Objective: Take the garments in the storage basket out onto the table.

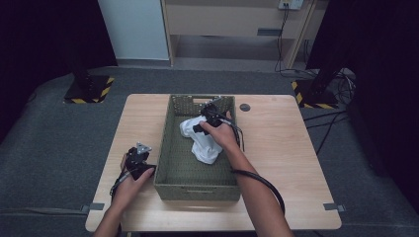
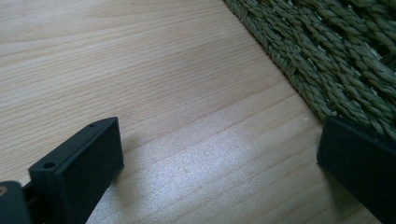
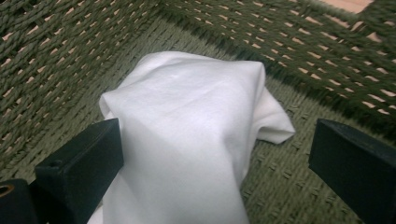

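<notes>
High view: white cloth (image 1: 200,139) lies inside the green woven basket (image 1: 170,148).
Right gripper (image 1: 211,114), jaws spread wide, hovers over the cloth's 12 o'clock end, likely to pinch it; left gripper (image 1: 140,154) rests spread-jawed at the basket's 9 o'clock, perhaps steadying it.

From my station, the bench (image 2: 140,70) reads as pale wood with fine straight grain, smooth with a soft sheen where light pools near my left gripper (image 2: 219,172). The fingers (image 2: 79,172) of that gripper look like matt black plastic, slightly grainy, with small holes along the edge. The basket (image 3: 60,56) is woven of twisted olive-green cord, rough and ropey, with open gaps in its walls at ten and two o'clock in the right gripper view. The cloth (image 3: 187,135) inside is white fabric, smooth, soft and matt, falling in loose folds. The right gripper (image 3: 215,158) has the same dull black plastic fingers (image 3: 355,163).
</notes>
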Action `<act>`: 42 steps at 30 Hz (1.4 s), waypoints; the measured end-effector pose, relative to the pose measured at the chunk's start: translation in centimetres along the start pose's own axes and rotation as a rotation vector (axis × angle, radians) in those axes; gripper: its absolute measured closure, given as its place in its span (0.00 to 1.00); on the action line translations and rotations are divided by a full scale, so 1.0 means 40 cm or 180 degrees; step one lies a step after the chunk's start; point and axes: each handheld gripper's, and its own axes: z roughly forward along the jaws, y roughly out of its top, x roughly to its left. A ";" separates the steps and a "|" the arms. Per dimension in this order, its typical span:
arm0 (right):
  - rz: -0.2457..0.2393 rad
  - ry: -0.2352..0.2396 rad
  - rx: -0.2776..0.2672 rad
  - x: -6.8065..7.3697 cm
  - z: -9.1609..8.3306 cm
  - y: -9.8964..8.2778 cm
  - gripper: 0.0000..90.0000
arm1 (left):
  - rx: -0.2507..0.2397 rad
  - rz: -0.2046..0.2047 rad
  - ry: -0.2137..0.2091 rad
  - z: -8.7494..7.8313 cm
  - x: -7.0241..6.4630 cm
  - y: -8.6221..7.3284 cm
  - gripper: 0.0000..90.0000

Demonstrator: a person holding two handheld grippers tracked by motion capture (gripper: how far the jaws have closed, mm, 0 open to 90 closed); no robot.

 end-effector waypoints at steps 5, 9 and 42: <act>-0.0067 0.0059 0.0062 0.019 0.019 -0.010 0.03 | -0.0004 -0.0005 0.0001 0.000 0.000 0.000 0.00; -0.0087 0.0065 0.0115 0.031 0.036 -0.016 0.03 | -0.0005 -0.0006 0.0000 0.000 0.000 0.000 0.00; 0.0082 0.0108 0.0273 0.033 0.117 -0.039 0.03 | 0.0003 0.0004 0.0001 0.000 0.000 0.000 0.00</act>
